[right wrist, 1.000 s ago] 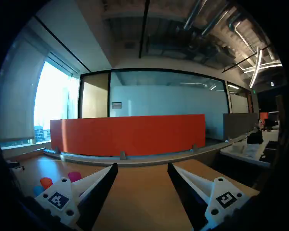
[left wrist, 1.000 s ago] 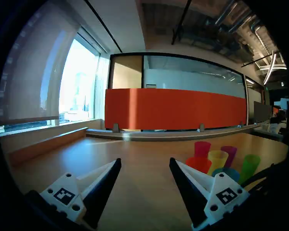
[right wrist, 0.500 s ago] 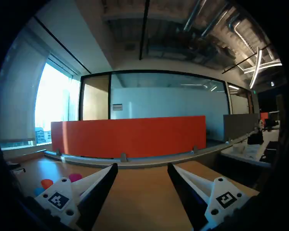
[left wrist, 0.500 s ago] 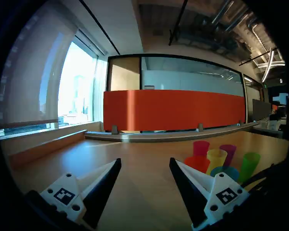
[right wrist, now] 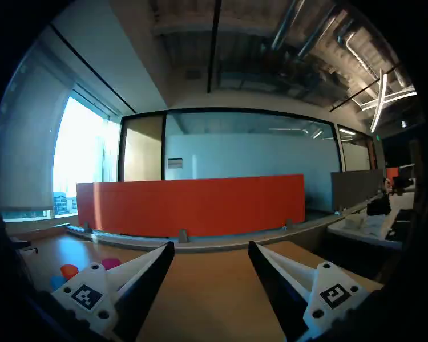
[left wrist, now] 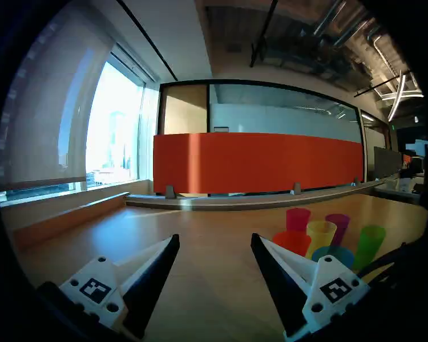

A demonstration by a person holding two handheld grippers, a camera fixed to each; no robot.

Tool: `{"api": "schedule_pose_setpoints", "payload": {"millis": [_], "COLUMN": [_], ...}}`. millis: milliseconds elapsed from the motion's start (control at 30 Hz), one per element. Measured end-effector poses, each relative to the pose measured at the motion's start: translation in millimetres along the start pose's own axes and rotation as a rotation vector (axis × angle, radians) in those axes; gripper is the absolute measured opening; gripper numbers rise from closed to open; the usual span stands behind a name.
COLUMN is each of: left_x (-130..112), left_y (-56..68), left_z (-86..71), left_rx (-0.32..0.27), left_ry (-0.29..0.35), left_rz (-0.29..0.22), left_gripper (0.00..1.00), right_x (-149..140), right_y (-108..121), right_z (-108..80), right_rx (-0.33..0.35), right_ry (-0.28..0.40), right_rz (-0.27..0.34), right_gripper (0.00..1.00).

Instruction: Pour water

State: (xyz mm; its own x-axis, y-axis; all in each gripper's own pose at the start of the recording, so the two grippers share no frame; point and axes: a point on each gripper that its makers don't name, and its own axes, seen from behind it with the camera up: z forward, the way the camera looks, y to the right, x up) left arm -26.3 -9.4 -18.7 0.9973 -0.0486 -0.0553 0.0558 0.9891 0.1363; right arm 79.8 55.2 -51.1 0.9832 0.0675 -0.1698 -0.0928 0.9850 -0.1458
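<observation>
Several coloured plastic cups stand in a cluster on the wooden table (left wrist: 214, 239) at the right of the left gripper view: a pink cup (left wrist: 298, 219), a purple cup (left wrist: 338, 226), a yellow cup (left wrist: 321, 235), a green cup (left wrist: 370, 244), an orange cup (left wrist: 293, 241) and a blue cup (left wrist: 335, 254). My left gripper (left wrist: 214, 242) is open and empty, low over the table, left of the cups. My right gripper (right wrist: 210, 249) is open and empty above the table (right wrist: 214, 290). At its far left sit an orange cup (right wrist: 69, 271), a pink cup (right wrist: 110, 263) and a blue cup (right wrist: 57, 281).
An orange partition (left wrist: 254, 162) on a grey rail closes the far edge of the table, with glass walls behind it. A bright window (left wrist: 108, 137) and a wooden ledge (left wrist: 65, 214) run along the left. Desks and a seated person (right wrist: 379, 205) lie at the far right.
The right gripper view has tilted slightly upward, so the partition and cups sit a little lower. The left gripper view is almost unchanged.
</observation>
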Motion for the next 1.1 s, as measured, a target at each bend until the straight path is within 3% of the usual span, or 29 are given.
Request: {"api": "schedule_pose_setpoints", "payload": {"millis": [267, 1100], "left_x": [0, 0], "left_y": [-0.2, -0.5], "left_z": [0.0, -0.7], "left_rx": [0.0, 0.0], "left_ry": [0.0, 0.0], "left_rz": [0.001, 0.001], "left_gripper": [0.93, 0.93], "right_x": [-10, -81], "right_y": [-8, -27], "right_z": [-5.4, 5.9], "right_rx": [0.018, 0.055], "right_ry": [0.023, -0.014], "right_rz": [-0.05, -0.01], "right_gripper": [1.0, 1.0]}}
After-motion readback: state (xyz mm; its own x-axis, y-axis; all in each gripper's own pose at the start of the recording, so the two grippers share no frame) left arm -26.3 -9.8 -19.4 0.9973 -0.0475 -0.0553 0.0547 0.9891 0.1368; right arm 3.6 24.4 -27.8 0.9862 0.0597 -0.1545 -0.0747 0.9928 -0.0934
